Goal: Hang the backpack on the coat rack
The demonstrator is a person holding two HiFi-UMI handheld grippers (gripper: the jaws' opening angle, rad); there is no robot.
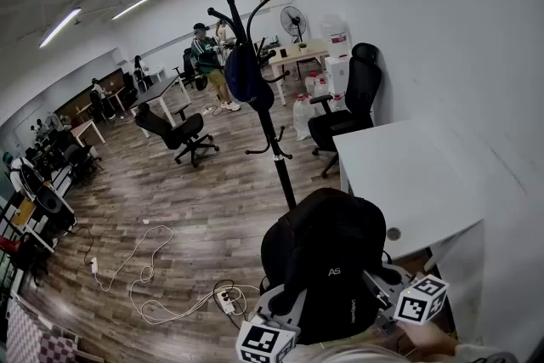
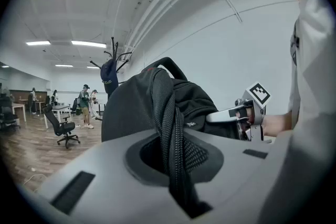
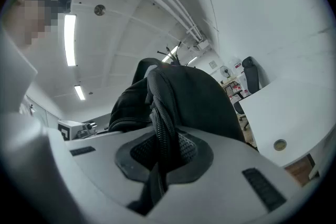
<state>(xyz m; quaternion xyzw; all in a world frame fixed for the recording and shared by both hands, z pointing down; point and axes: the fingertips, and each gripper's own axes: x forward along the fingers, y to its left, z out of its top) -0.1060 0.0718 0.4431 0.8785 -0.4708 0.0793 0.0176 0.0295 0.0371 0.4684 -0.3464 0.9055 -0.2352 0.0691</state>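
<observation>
I hold a black backpack up in front of me, between both grippers. My left gripper is shut on a mesh shoulder strap that runs up to the backpack. The right gripper is shut on the other padded strap, with the backpack bulging just beyond it. The black coat rack stands on the wood floor behind the backpack, a short way off. A dark blue bag hangs from its upper hooks. The rack's top also shows as the coat rack in the left gripper view.
A white table stands along the right wall, close to the backpack. A black office chair sits behind it and another chair to the rack's left. Cables and a power strip lie on the floor. People stand far back.
</observation>
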